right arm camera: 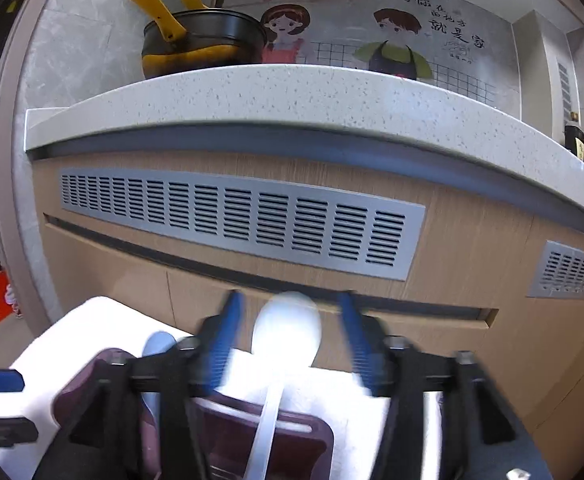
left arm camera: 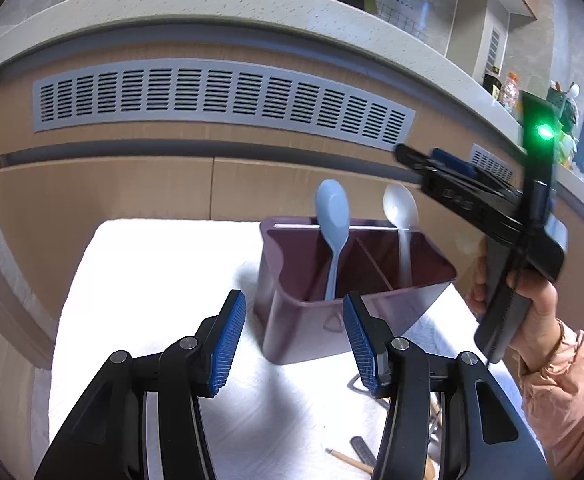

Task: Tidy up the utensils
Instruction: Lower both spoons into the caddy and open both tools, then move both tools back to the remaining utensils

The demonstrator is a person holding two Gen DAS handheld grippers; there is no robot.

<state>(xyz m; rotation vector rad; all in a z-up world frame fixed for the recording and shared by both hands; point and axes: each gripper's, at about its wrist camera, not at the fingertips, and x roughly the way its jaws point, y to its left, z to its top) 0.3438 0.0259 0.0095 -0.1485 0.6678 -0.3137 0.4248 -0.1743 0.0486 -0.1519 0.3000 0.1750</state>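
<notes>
left gripper [left arm camera: 294, 338] is spread wide and empty, just before the maroon utensil holder [left arm camera: 323, 320] on the white cloth [left arm camera: 152, 280]. blue spoon [left arm camera: 332, 216] and white spoon [left arm camera: 400, 212] stand inside separate compartments. right gripper [right arm camera: 288, 344] is parted, white spoon bowl between fingers, untouched.

The right gripper [right arm camera: 288, 344] is smeared by motion blur, its fingers [right arm camera: 224, 340] soft-edged — the white spoon [right arm camera: 286, 332] too. The holder [right arm camera: 315, 444] runs off the bottom edge there. In the left view, utensils [left arm camera: 351, 458] near the table's [left arm camera: 152, 280] near edge lie half hidden behind the left gripper [left arm camera: 293, 340] — kind unclear.
</notes>
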